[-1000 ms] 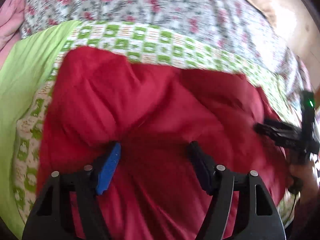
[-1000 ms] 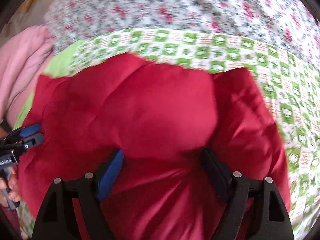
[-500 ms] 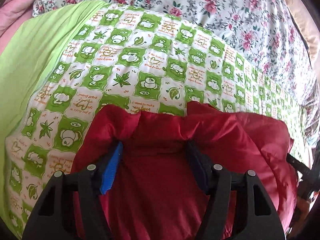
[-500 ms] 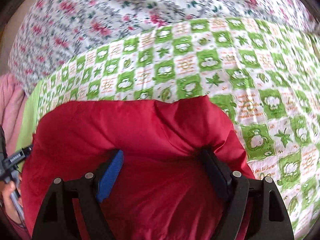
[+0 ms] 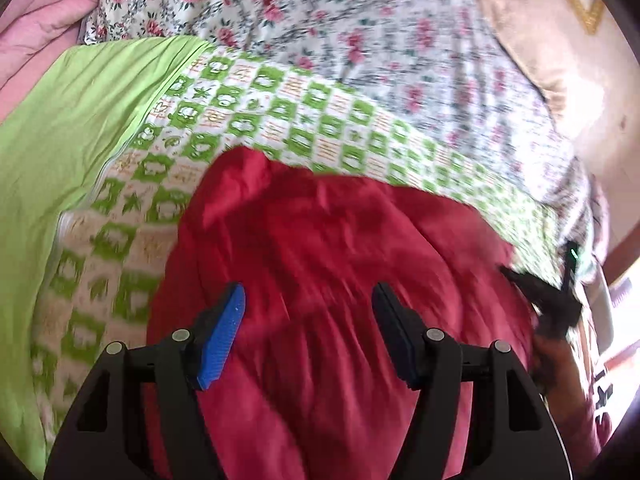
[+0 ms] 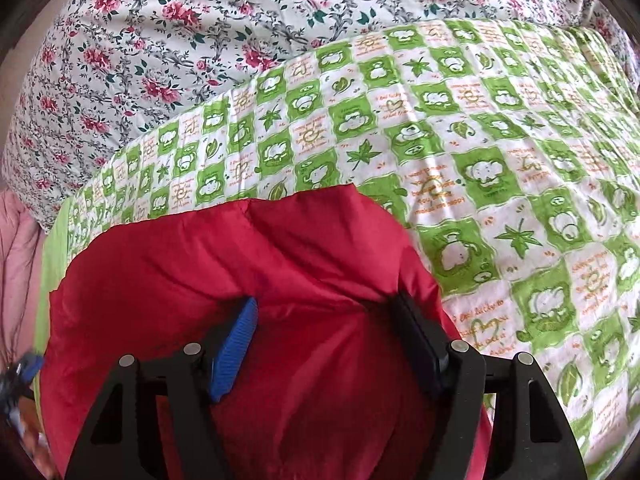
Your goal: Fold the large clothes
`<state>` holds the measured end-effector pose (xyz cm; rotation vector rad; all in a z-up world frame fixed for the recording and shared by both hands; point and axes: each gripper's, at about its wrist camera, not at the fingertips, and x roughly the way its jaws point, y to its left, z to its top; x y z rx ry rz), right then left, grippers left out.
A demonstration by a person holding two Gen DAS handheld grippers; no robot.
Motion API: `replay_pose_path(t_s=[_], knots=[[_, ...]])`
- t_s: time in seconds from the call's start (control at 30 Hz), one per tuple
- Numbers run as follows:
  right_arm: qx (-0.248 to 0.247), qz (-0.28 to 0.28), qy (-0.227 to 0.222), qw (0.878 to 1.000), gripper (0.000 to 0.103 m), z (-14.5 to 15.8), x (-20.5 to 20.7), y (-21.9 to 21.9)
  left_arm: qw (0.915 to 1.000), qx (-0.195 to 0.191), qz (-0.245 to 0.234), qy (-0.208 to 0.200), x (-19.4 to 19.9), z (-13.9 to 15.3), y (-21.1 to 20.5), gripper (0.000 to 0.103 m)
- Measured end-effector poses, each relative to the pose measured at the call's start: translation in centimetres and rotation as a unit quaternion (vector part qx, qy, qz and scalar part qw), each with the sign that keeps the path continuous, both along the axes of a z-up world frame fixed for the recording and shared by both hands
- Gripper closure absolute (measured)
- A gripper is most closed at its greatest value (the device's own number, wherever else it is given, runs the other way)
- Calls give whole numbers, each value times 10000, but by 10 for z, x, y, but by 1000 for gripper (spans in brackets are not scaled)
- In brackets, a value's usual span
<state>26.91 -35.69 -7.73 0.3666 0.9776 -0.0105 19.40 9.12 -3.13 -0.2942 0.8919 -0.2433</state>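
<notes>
A puffy red garment (image 5: 340,220) lies bunched on a green-and-white checked cover (image 5: 280,112). My left gripper (image 5: 308,292) is shut on a thick fold of it, with creased red fabric filling the gap between the blue and black pads. In the right wrist view the same red garment (image 6: 240,256) bulges over the pad tips of my right gripper (image 6: 324,304). Its jaws are closing, with a thick fold pressed between them. The right gripper (image 5: 544,300) also shows at the garment's right edge in the left wrist view. At the far left edge of the right wrist view sits the blurred left gripper (image 6: 20,372).
The checked cover (image 6: 460,140) spreads over a floral bedsheet (image 6: 160,40). A plain green cloth (image 5: 80,120) and a pink quilt (image 5: 36,20) lie to the left. A hand (image 5: 560,368) holds the right gripper. A beige wall rises at the back right.
Half a second ago the garment's far edge sat just beyond the left pads; now it reaches further out over the cover. The right view has rolled, and its pads stand closer together.
</notes>
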Motion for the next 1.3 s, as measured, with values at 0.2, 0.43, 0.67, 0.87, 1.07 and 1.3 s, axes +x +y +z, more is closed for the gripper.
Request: replay_pose_path(t_s=[0.2, 0.43, 0.67, 0.87, 1.07, 1.3], knots=[[93, 67, -570, 9983, 30, 33, -30, 4, 9995, -3, -261, -160, -49, 12, -10, 38], [109, 716, -845, 9938, 29, 65, -81, 30, 9982, 111, -539, -221, -84, 12, -31, 38], [-499, 1635, -512, 9840, 29, 51, -148, 78, 9950, 332, -914, -237, -102, 7, -58, 38], [-690, 1002, -428, 9916, 22, 20, -162, 46, 9934, 612, -933, -278, -105, 1, -66, 38], [-730, 944, -470, 9917, 22, 23, -162, 49, 9941, 901, -579, -180, -98, -29, -55, 34], [-708, 1017, -760, 9894, 22, 48, -185, 56, 9932, 1016, -543, -153, -95, -38, -57, 31]])
